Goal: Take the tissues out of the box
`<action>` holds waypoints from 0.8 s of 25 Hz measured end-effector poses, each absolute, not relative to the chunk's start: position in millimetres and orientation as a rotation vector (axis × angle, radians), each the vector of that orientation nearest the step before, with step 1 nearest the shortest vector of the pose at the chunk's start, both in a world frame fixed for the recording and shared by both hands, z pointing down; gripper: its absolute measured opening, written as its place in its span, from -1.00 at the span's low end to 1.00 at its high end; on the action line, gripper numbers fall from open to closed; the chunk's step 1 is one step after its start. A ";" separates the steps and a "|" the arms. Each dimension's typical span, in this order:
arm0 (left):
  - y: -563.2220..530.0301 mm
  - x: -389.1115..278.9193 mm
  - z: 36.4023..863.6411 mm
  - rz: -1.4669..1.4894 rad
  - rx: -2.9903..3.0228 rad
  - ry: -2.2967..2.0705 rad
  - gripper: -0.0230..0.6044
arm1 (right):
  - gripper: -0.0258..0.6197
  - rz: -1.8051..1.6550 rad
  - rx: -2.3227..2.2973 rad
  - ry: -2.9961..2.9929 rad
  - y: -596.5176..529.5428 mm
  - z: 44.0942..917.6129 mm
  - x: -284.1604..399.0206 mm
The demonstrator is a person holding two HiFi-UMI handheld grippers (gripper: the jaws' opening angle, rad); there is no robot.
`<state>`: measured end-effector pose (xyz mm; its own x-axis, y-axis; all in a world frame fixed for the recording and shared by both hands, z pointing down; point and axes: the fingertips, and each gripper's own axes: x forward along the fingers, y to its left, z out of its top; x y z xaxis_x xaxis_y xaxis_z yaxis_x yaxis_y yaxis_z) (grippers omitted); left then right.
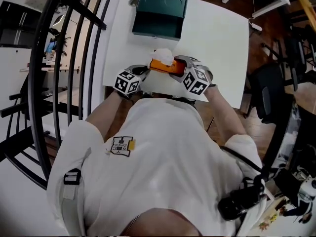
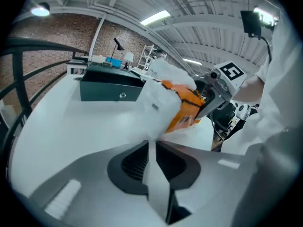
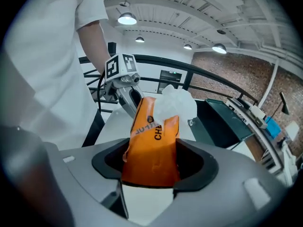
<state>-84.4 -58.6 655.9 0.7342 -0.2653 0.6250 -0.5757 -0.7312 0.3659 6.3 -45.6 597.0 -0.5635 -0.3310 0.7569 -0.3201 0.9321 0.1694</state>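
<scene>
An orange tissue pack (image 3: 150, 148) sits between the jaws of my right gripper (image 3: 150, 167), which are shut on it. White tissue (image 3: 176, 103) sticks out of its top. In the head view the pack (image 1: 167, 67) lies between my two grippers over the table's near edge, with tissue (image 1: 164, 57) bulging from it. My left gripper (image 2: 151, 162) is shut on a white tissue (image 2: 158, 105) that runs from the pack (image 2: 185, 109) down into its jaws. The right gripper (image 2: 215, 91) holds the pack's far end there.
A dark green box (image 1: 160, 15) with a closed drawer stands at the far side of the white table (image 1: 222, 43). Black railings (image 1: 74, 38) run along the left. A dark chair (image 1: 269, 90) stands to the right.
</scene>
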 end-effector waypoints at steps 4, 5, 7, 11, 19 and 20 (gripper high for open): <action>-52.0 -92.4 658.9 0.777 2.384 -0.642 -0.78 | -0.04 0.013 0.447 -2.227 -44.5 607.6 0.9; -51.0 -94.3 659.3 0.786 2.384 -0.642 -0.78 | -0.04 0.013 0.440 -2.222 -44.9 610.8 0.8; -48.9 -97.7 659.6 0.799 2.385 -0.643 -0.78 | -0.04 0.002 0.422 -2.196 -44.7 618.8 2.6; -45.5 -102.1 660.7 0.815 2.397 -0.644 -0.78 | -0.04 -0.019 0.400 -2.175 -43.4 626.3 3.7; -40.7 -102.2 661.6 0.847 2.430 -0.588 -0.78 | 0.15 -0.011 0.398 -2.208 -41.5 622.7 0.6; -39.7 -102.6 661.1 0.843 2.431 -0.572 -0.78 | 0.15 0.000 0.416 -2.220 -42.0 618.9 0.9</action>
